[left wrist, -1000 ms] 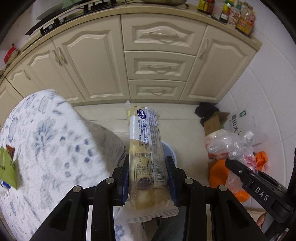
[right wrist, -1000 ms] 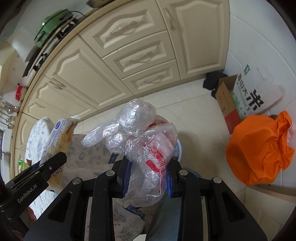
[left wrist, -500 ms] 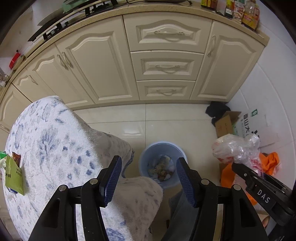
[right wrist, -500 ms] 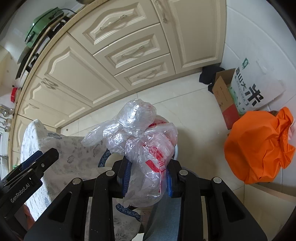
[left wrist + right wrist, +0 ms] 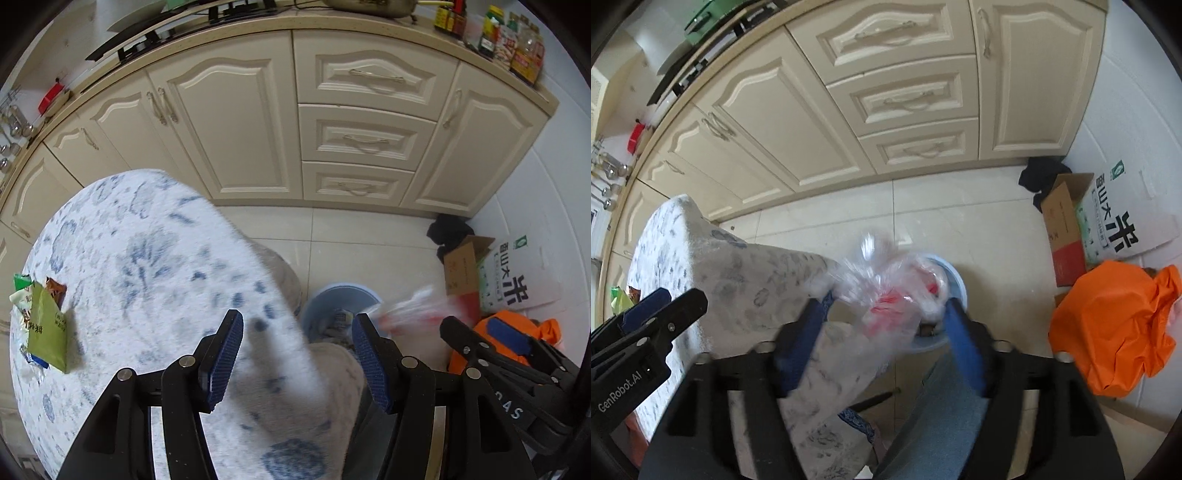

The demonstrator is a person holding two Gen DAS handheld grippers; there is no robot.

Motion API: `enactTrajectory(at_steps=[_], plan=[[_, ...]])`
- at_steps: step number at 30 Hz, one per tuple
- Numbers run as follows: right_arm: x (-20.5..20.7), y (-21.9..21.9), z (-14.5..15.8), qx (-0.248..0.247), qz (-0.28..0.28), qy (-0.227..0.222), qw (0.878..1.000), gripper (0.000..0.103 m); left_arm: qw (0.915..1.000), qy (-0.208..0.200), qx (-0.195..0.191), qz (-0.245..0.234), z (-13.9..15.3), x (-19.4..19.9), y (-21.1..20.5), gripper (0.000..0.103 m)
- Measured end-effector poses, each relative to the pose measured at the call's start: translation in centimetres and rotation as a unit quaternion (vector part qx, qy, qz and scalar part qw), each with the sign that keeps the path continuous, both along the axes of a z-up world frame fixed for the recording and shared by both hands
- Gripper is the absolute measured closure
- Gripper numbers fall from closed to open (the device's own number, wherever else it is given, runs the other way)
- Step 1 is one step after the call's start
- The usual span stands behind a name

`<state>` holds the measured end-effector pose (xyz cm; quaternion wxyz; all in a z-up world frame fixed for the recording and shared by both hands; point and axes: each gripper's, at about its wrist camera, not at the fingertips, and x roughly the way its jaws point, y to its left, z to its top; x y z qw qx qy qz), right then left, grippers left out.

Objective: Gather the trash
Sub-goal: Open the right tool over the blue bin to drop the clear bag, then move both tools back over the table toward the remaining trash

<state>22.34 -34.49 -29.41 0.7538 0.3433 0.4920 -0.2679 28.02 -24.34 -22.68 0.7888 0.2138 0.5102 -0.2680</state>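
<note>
My left tongs (image 5: 297, 345) are spread wide and hold nothing, angled down over the tabletop (image 5: 147, 258) edge. My right tongs (image 5: 886, 325) are parted too; the clear plastic bag (image 5: 890, 291) blurs between them, loose, above the blue bin (image 5: 956, 284) on the floor. Snack wrappers (image 5: 40, 325) lie on the tabletop's far left.

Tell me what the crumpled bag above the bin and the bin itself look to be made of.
Crumpled bag: thin clear plastic film with red print, judging by its see-through wrinkles. Bin: probably smooth moulded plastic, pale blue, with an even rounded rim.
</note>
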Motion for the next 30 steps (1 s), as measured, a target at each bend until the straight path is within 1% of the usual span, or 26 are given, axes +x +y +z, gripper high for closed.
enactTrajectory(at_steps=[3, 15, 27, 30], plan=[[0.1, 0.0, -0.1, 0.004, -0.001, 0.005, 1.0, 0.027, 1.0, 0.005, -0.002, 0.006, -0.1, 0.2, 0.4, 0.046], [0.4, 0.5, 0.9, -0.012, -0.002, 0.015, 1.0, 0.027, 0.9998, 0.016, 0.001, 0.008, -0.6, 0.7, 0.8, 0.046], [0.8, 2.4, 2.9, -0.024, 0.007, 0.005, 1.0, 0.027, 0.9996, 0.009, -0.012, 0.022, 1.3, 0.1, 3.7, 0.046], [1.2, 3.3, 3.7, -0.03, 0.014, 0.0, 0.999, 0.023, 0.9994, 0.006, -0.019, 0.029, 2.1, -0.2, 5.0, 0.046]])
